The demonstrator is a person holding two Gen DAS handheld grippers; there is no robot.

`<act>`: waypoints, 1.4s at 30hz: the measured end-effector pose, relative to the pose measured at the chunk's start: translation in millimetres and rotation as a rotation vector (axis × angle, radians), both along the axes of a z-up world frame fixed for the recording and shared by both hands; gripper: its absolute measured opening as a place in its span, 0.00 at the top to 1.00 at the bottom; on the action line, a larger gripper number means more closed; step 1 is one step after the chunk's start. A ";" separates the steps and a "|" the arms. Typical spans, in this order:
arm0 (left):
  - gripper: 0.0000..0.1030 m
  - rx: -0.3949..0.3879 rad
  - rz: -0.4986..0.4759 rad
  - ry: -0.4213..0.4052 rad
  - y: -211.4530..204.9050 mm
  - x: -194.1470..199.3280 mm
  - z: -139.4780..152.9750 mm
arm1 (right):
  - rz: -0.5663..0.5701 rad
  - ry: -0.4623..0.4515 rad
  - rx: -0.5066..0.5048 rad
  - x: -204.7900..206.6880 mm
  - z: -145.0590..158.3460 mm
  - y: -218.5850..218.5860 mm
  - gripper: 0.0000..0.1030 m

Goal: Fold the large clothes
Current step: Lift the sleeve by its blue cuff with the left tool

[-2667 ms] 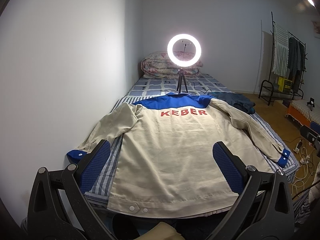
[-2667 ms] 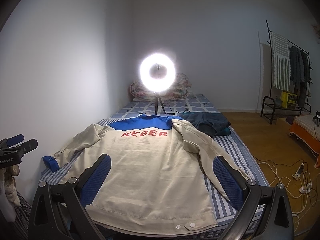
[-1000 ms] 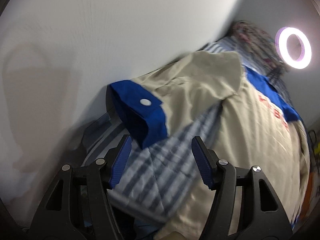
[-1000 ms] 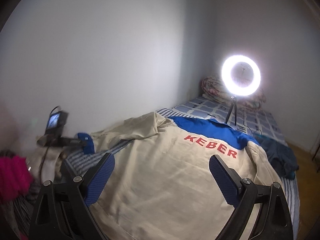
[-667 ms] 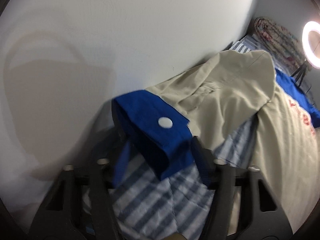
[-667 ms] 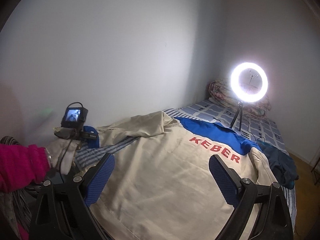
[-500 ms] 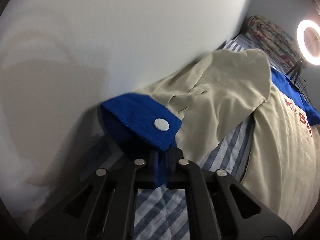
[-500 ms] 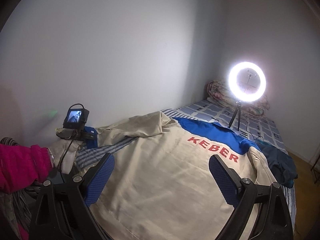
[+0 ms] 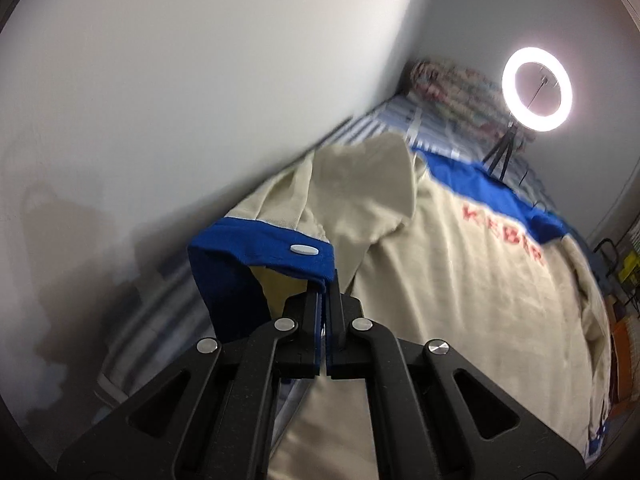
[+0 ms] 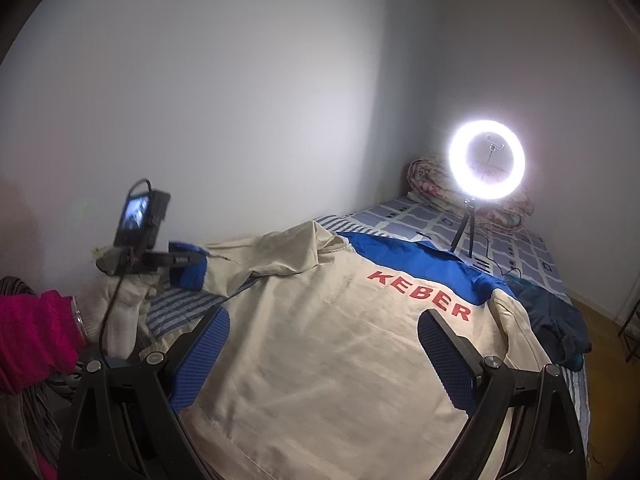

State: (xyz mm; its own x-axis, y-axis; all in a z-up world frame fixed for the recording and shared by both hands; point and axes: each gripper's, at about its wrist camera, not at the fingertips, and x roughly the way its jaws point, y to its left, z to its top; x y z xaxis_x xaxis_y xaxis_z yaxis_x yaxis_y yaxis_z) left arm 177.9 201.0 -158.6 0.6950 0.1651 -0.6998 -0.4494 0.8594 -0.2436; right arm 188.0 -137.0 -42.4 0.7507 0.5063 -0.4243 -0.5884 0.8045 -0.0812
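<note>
Left tool (image 9: 325,280) has just clamped shut on the blue cuff (image 9: 264,246) and lifted it off the bed (image 10: 516,236); a second ago the jaws were wide around it. Jacket (image 10: 340,344) lies back-up, spread flat. Right tool (image 10: 326,354) hovers open, empty. Sleeve fold-in looks next.

Plain pale walls (image 10: 240,100) meeting in a corner behind a bed (image 10: 520,248) with blue checked sheet. On the bed, a lit ring lamp (image 10: 487,159) on a small tripod, before a rolled flowered quilt (image 10: 428,184). Wooden floor (image 10: 608,332) at right.
</note>
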 end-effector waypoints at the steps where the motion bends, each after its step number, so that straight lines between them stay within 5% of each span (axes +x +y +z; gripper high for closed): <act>1: 1.00 -0.015 -0.001 0.032 2.8 -1.0 -10.7 | 0.002 -0.006 -0.003 -1.8 0.6 -0.1 0.07; 3: 0.94 -0.072 0.018 0.080 6.2 -6.9 -26.6 | 0.005 -0.018 -0.004 -4.9 2.8 -0.8 0.07; 7: 0.59 -0.107 0.079 0.053 12.0 -37.8 -30.1 | 0.013 -0.023 0.002 -8.0 5.0 -1.5 0.07; 12: 0.44 -0.176 0.171 -0.009 29.7 -68.6 -30.8 | 0.025 -0.019 0.001 -9.5 4.1 0.2 0.07; 25: 0.44 -0.505 0.333 -0.048 87.9 -58.0 -83.6 | 0.042 -0.029 -0.037 -18.7 -2.1 8.5 0.07; 38: 0.44 -0.611 0.413 -0.147 105.5 -65.9 -96.2 | 0.040 -0.031 -0.058 -19.7 -2.3 10.5 0.07; 42: 0.44 -0.578 0.419 -0.151 106.5 -62.5 -90.4 | 0.050 -0.041 -0.069 -21.5 -2.1 13.4 0.07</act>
